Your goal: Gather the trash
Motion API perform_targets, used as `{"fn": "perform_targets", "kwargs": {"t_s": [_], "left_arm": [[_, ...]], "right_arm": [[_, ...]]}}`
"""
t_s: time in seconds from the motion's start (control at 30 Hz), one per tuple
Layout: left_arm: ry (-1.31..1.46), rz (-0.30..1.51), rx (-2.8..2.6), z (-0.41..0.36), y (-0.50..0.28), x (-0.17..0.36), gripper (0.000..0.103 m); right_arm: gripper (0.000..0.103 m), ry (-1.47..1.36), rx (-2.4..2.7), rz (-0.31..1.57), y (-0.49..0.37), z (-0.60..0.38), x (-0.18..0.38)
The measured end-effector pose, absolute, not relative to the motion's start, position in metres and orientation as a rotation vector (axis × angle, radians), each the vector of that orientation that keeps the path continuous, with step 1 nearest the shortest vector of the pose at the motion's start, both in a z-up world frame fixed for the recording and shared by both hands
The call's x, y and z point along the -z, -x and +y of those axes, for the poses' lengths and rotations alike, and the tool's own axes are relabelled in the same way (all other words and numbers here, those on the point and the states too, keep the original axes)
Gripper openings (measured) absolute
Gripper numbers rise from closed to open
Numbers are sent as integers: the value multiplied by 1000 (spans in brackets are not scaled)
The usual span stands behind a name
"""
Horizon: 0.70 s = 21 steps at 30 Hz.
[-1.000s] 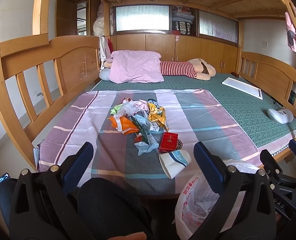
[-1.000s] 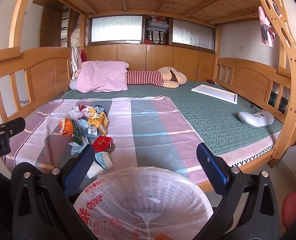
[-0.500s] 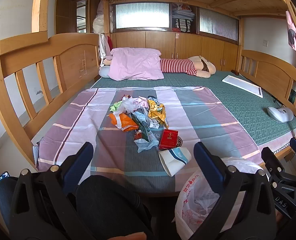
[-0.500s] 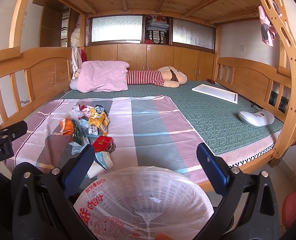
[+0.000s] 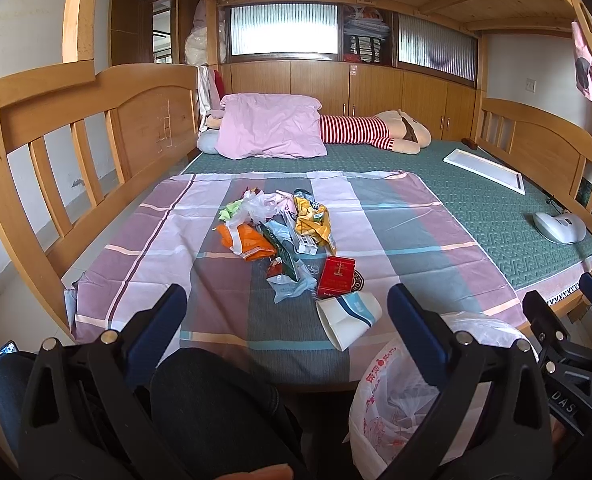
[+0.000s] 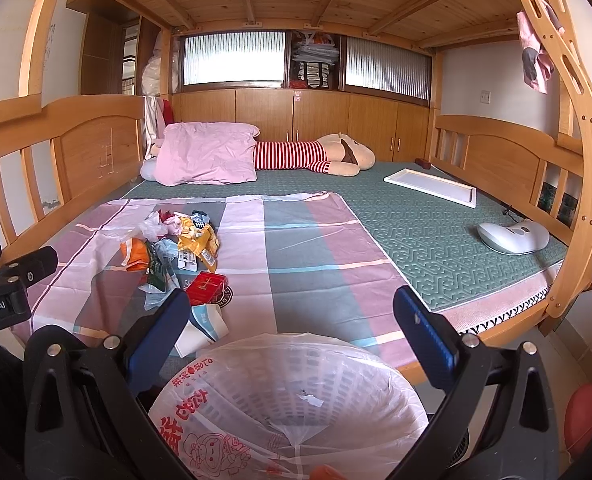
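A litter of wrappers [image 5: 274, 232] lies heaped on a plaid sheet [image 5: 396, 240] spread over a wooden-framed bed [image 5: 96, 128], with a red cigarette pack [image 5: 336, 278] at the pile's near edge and a crushed white-and-blue paper cup [image 5: 348, 316] just beside it, closest to the foot of the bed. Part of a round dark emblem peeks from under the pack, its letters too partial to read with confidence. Below the mattress edge sits a bin lined with a white plastic bag [image 6: 292, 404] printed with red characters and a cartoon figure; the print is mirrored and not legible. The left gripper [image 5: 286, 316] hangs low over a person's dark-trousered knee [image 5: 216, 400], its blue-padded fingers spread wide and empty, pointed at the trash pile. The right gripper [image 6: 290, 328] is poised directly above the bag's mouth, likewise spread wide with nothing between its pads. From the right wrist view the left tool's body shows the lettering "nRobot.AI"; from the left wrist view the right tool reads "DAS". A pink pillow [image 6: 206, 152] and a striped plush toy [image 6: 316, 154] lie at the far end of the bed.
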State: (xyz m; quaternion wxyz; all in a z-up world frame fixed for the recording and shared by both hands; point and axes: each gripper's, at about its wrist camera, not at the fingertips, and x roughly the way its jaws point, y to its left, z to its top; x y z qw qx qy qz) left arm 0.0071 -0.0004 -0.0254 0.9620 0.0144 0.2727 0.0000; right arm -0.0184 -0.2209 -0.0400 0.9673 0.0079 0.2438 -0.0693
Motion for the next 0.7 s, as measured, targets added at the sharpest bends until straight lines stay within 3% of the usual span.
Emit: {"fn": "perform_targets", "kwargs": {"t_s": [0.7], "left_arm": [[-26,553,2,-4,-6,27,100]], "right_arm": [[100,-18,140,492,19,-224,36]]}}
